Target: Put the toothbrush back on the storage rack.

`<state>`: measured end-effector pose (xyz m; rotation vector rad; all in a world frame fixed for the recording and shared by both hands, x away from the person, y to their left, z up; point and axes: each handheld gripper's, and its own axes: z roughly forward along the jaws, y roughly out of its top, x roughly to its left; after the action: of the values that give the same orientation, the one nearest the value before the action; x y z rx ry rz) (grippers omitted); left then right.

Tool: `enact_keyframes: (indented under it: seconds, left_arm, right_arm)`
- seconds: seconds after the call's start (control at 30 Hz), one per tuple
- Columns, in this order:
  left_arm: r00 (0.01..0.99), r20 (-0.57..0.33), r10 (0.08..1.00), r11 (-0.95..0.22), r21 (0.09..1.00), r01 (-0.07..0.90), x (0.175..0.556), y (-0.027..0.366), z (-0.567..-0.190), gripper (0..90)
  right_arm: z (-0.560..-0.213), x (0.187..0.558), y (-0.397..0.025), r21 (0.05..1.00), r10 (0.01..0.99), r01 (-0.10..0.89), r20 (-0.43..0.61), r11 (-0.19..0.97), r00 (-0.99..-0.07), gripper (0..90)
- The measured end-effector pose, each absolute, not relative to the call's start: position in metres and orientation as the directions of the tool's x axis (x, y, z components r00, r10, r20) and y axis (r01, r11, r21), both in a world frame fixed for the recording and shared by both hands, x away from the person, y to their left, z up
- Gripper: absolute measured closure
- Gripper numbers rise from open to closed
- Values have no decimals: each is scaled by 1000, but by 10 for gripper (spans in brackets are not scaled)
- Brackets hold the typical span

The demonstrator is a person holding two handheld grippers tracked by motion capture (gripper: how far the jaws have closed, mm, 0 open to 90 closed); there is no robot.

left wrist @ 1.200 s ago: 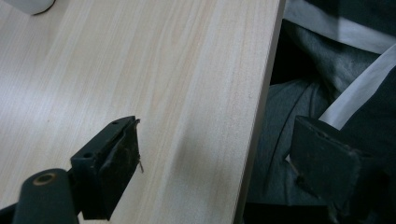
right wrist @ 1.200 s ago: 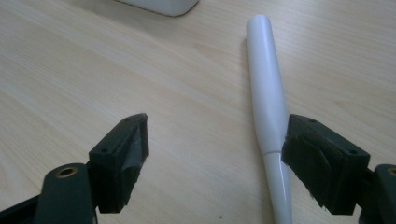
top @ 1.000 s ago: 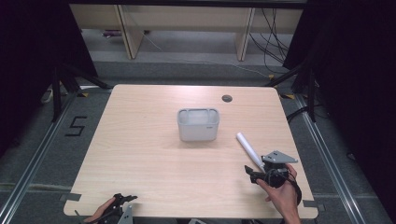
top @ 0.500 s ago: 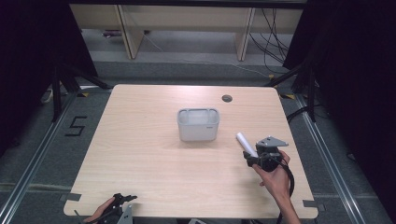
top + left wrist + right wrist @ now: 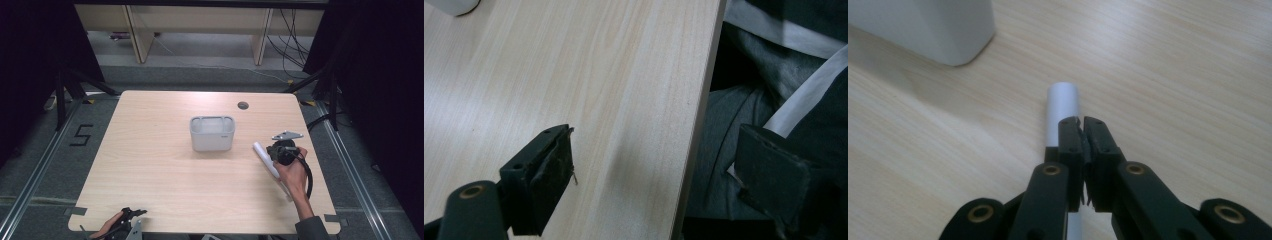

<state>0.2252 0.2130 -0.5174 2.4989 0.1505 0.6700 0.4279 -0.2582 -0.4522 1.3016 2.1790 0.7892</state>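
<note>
A long white tube lies flat on the wooden table at the right, angled toward the front edge. My right gripper hovers over the tube's far part, held by a hand. In the right gripper view its jaws are pressed together with nothing between them, and the tube runs beneath them. My left gripper sits at the table's front left edge. Its jaws stand wide apart, one over the wood and one beyond the edge.
A white rectangular bin stands upright at the table's middle; its corner is just left of the tube's far end. A round cable hole is near the far edge. Dark frames flank the table.
My right gripper has moved away from the person and slightly left, from beside the tube's near end to over its far part. The tube and the left gripper stayed put.
</note>
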Motion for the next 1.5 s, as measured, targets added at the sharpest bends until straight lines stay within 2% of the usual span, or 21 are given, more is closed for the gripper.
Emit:
enact_keyframes:
  seconds: [0.1,0.4,0.43,0.73,1.5]
  left_arm:
    - [871,432,235,-848,529,-33,225,213,-517,154]
    - [870,433,235,-846,533,-36,225,213,-517,154]
    - [869,433,239,-844,535,-35,225,213,-517,153]
    - [869,436,232,-849,527,-38,225,212,-517,154]
    - [873,432,227,-851,524,-38,225,212,-516,154]
  right_arm:
    - [-455,440,-257,658,898,652,-85,376,-432,899]
    - [-462,461,-250,620,902,681,-108,390,-418,899]
    - [-465,466,-248,607,914,703,-99,369,-394,899]
    - [-474,481,-249,580,913,720,-113,381,-392,898]
    - [-483,483,-222,520,852,692,-157,501,-499,895]
